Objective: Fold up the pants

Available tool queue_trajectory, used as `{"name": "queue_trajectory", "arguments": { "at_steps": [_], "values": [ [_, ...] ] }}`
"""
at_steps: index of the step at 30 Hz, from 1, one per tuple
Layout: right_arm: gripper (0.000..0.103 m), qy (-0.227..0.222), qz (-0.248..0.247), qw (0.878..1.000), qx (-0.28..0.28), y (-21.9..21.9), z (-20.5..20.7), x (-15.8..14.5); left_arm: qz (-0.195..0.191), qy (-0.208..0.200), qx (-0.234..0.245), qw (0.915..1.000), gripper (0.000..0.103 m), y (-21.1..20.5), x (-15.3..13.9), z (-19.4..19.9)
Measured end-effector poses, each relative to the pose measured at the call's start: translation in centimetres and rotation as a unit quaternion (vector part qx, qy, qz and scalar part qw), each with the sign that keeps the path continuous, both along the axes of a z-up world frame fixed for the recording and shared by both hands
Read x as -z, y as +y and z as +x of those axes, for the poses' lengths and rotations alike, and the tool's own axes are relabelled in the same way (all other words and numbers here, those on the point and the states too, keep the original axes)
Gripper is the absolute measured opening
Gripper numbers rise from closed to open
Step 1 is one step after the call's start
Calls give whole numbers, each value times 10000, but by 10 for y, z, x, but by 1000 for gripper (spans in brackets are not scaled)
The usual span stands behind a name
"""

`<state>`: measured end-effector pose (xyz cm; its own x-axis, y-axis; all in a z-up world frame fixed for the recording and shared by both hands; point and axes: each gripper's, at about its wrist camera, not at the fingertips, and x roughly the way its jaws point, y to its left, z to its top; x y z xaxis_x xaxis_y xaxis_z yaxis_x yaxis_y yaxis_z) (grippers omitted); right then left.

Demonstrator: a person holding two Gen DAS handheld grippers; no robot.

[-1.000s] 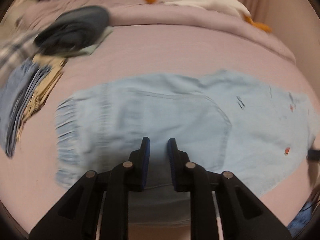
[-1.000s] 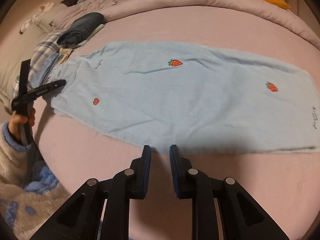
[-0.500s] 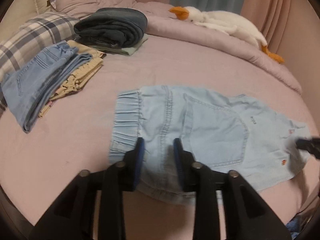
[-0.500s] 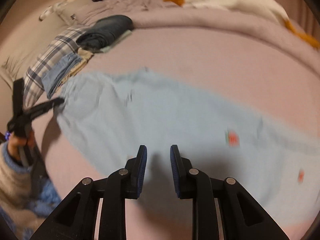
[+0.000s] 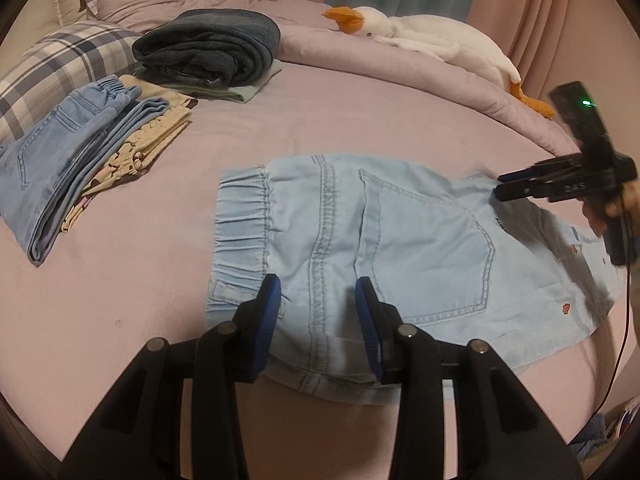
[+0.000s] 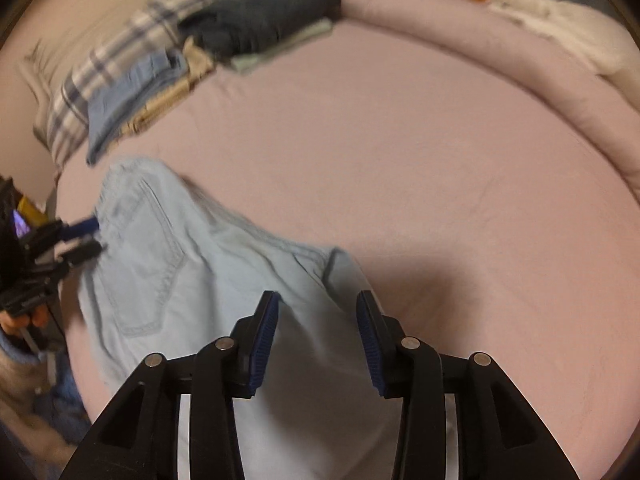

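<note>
Pale blue denim pants [image 5: 400, 248] lie on pink bed [image 5: 360, 120]; left gripper [image 5: 318, 304] & right gripper [image 6: 316, 320] fingers apart, over the pants.

The only lettering is pale marking on the right gripper [image 5: 505, 187] body, possibly "D&S", and a small dark unreadable mark on the pants [image 5: 424, 240] beneath its fingertips.

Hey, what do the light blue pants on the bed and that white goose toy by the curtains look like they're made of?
The light blue pants look like thin washed denim, matte: visible topstitched seams, a patch pocket and a gathered elastic waistband. The white goose toy looks like soft plush fabric with an orange beak; its surface is fuzzy and it lies slumped, though the pile is too small to confirm.
</note>
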<state>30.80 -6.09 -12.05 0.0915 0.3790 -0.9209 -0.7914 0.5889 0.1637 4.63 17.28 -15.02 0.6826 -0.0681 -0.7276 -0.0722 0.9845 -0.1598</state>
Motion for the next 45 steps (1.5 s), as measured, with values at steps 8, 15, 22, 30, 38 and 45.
{"name": "queue_trajectory", "arguments": {
  "at_steps": [8, 15, 22, 30, 38, 45],
  "values": [
    [6, -317, -365, 9981, -382, 21, -6, -4, 78, 66, 0, 9999, 38, 0, 2, 7],
    [25, -640, 41, 9971, 409, 5, -32, -20, 393, 219, -35, 9990, 38, -8, -1, 10],
    [34, -901, 559, 9936, 400, -38, -137, -33, 648, 97, 471, 9967, 40, -41, -6, 0],
    [34, -493, 587, 9958, 503, -88, -228, -7, 520, 470, 652, 9954, 43, -36, 14, -11],
    [34, -692, 1762, 9312, 3115, -247, -193, -50, 513, 225, 722, 9958, 40, -66, -15, -13],
    [35, -636, 1906, 8503, 4865, -372, -187, -25, 83, 236, 1616, 9865, 42, -146, -6, 14]
  ]
}}
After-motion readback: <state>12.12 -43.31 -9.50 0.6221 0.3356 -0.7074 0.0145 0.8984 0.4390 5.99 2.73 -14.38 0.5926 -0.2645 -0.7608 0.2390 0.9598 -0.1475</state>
